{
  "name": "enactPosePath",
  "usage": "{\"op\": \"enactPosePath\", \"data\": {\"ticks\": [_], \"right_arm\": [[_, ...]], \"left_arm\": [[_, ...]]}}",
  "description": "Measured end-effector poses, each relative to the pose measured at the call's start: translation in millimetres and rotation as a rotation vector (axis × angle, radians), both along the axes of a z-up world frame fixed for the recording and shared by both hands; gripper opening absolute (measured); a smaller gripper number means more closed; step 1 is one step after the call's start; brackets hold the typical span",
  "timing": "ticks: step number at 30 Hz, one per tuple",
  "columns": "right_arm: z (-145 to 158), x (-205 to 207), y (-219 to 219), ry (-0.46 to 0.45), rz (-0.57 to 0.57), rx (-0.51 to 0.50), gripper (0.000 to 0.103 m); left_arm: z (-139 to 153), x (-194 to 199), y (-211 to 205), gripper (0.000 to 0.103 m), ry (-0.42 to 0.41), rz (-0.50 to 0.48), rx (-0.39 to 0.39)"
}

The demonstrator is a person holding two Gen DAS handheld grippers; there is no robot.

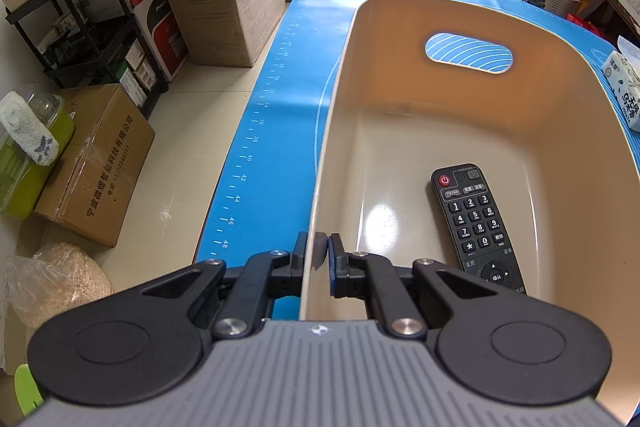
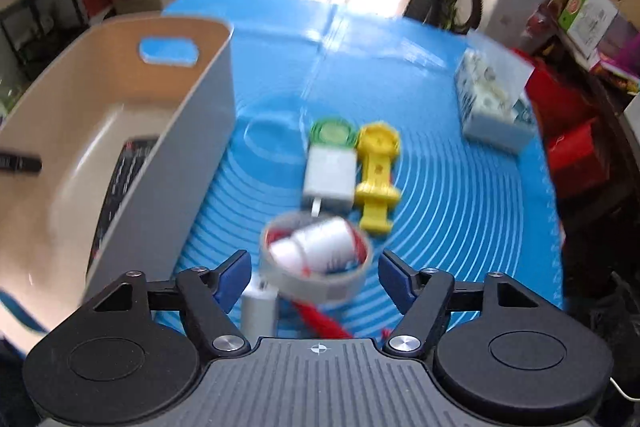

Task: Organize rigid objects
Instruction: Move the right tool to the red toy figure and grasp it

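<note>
A: What is the left gripper (image 1: 323,255) doing?

B: It is pinching the near wall of the beige bin (image 1: 344,75), one finger outside, one inside, jaws drawn narrow on the rim. A black remote (image 1: 476,223) is lying flat on the bin floor, toward four o'clock of the basin.

A: And the right gripper (image 2: 314,277)?

B: Its jaws are standing wide, gripping nothing. A tape roll (image 2: 316,259) is sitting between the blue pads (image 2: 232,277), with a white spool (image 2: 320,245) inside its ring.

A: Beyond that?

B: At twelve o'clock from the roll a grey block (image 2: 331,173) is lying on the blue mat (image 2: 460,207), touching a green disc (image 2: 332,133); a yellow toy (image 2: 378,175) is lying just beside it at three o'clock. The bin is sitting at nine o'clock. The view is blurred.
</note>
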State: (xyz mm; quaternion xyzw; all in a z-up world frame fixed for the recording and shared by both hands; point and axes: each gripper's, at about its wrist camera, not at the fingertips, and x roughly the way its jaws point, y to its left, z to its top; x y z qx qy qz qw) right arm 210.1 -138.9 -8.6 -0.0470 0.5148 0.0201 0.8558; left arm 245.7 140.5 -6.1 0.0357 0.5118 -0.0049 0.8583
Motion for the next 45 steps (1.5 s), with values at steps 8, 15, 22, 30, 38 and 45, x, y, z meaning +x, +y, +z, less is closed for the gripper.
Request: {"op": "enactPosePath", "data": {"ticks": [8, 15, 22, 30, 38, 45], "right_arm": [[-16.0, -7.9, 13.2, 0.058, 0.058, 0.011, 0.064], [-30.3, -3.9, 21.3, 0.067, 0.063, 0.005, 0.058], [-33.5, -1.3, 20.8, 0.065, 0.057, 0.003, 0.052], [-32.3, -4.1, 22.9, 0.048, 0.097, -0.015, 0.053], [-24.7, -9.8, 7.2, 0.096, 0.181, -0.048, 0.053], [-39.7, -6.8, -6.4, 0.182, 0.233, -0.143, 0.053]], "left_arm": [[-0.1, -0.2, 0.0, 0.011, 0.0, 0.001, 0.0], [-0.2, -0.1, -0.3, 0.011, 0.0, 0.0, 0.001], [-0.2, -0.1, -0.4, 0.011, 0.0, 0.001, 0.002], [0.2, 0.2, 0.2, 0.011, 0.0, 0.001, 0.003], [-0.1, 0.0, -1.0, 0.011, 0.0, -0.001, 0.005], [-0.5, 0.1, -3.0, 0.011, 0.0, 0.001, 0.009]]}}
